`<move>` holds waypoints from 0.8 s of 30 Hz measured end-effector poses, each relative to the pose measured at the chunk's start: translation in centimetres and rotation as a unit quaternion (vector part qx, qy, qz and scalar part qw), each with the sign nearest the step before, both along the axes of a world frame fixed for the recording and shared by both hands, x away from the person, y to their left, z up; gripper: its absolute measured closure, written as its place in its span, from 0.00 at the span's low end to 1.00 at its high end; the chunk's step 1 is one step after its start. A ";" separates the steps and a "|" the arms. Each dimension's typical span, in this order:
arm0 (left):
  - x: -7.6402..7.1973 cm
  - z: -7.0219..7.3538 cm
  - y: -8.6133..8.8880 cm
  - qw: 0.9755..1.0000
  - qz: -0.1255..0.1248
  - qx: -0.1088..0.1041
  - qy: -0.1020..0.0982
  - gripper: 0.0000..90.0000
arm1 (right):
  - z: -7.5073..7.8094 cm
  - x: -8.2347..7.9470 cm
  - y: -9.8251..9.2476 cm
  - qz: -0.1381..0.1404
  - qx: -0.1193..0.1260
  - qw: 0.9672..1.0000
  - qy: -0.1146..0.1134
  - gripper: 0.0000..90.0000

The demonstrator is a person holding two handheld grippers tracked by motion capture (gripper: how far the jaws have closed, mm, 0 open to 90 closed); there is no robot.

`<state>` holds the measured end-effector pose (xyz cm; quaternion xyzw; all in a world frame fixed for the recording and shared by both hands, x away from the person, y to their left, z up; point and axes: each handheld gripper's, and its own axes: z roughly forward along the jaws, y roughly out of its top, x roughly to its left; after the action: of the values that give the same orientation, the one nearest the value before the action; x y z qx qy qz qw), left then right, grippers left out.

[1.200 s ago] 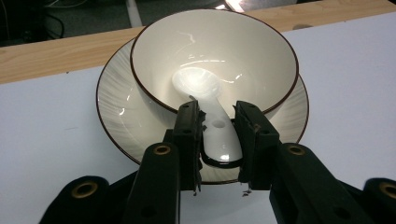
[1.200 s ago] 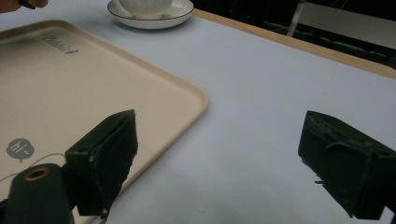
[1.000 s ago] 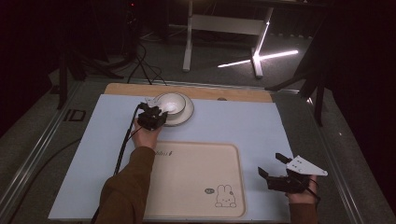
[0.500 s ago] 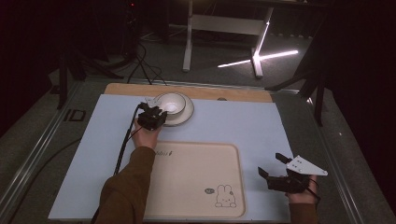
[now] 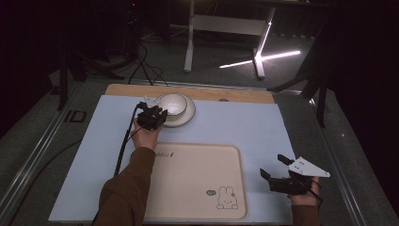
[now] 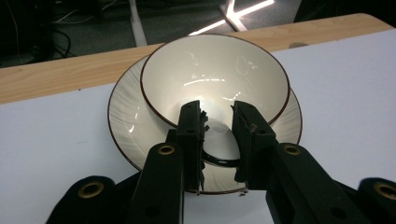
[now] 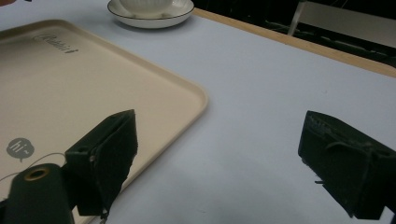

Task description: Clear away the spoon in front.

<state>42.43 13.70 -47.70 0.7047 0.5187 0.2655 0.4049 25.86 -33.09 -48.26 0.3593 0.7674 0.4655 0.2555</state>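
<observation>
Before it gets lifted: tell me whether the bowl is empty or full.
Empty. The bowl, upright on its saucer, shows a bare glossy inside; the left gripper clamps its near rim.

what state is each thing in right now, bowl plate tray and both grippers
bowl: upright, empty, sitting on the plate, near rim gripped
plate: flat on the mat, under the bowl
tray: flat, empty
left gripper: shut on the bowl's rim, just closed
right gripper: open, holding nothing, beside the tray

Your black left gripper (image 6: 218,122) hides the near rim of the cream brown-edged bowl (image 6: 215,74). The cream plastic tray (image 7: 70,88) runs off the right gripper view's left edge, and your sleeve covers its near-left corner in the high view.
</observation>
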 end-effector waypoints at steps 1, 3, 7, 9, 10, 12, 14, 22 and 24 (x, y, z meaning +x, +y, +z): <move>-0.1 0.1 0.1 1.000 0.001 -0.002 -0.002 0.82 | 0.0 0.0 0.0 0.000 0.000 1.000 0.000 0.13; -0.1 0.3 0.2 1.000 0.001 -0.004 -0.004 0.82 | 0.0 0.0 0.0 0.000 0.000 1.000 0.000 0.13; -0.2 0.5 0.2 1.000 0.000 -0.007 -0.007 0.82 | 0.0 0.0 0.0 0.001 0.000 1.000 0.000 0.13; -0.2 0.6 0.3 1.000 0.000 -0.010 -0.009 0.82 | 0.0 0.0 0.0 0.000 0.000 1.000 0.000 0.13; -0.2 0.6 0.3 1.000 0.000 -0.010 -0.009 0.82 | 0.0 0.0 0.0 0.000 0.000 1.000 0.000 0.13; -0.2 0.7 0.3 1.000 0.001 -0.012 -0.010 0.82 | 0.0 0.0 0.0 0.001 -0.001 1.000 0.000 0.13; -0.3 0.9 0.3 1.000 0.000 -0.013 -0.011 0.82 | 0.0 0.0 0.0 0.001 -0.001 1.000 0.000 0.13; -0.3 1.6 0.3 1.000 0.001 -0.018 -0.023 0.82 | 0.0 0.0 0.0 0.001 -0.001 1.000 0.001 0.13; -0.3 1.8 0.3 1.000 0.002 -0.019 -0.024 0.82 | 0.0 0.0 0.0 0.001 -0.001 1.000 0.001 0.13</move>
<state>42.13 13.99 -45.95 0.6894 0.5149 0.2730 0.4303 25.89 -33.08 -48.27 0.3586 0.7683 0.4650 0.2548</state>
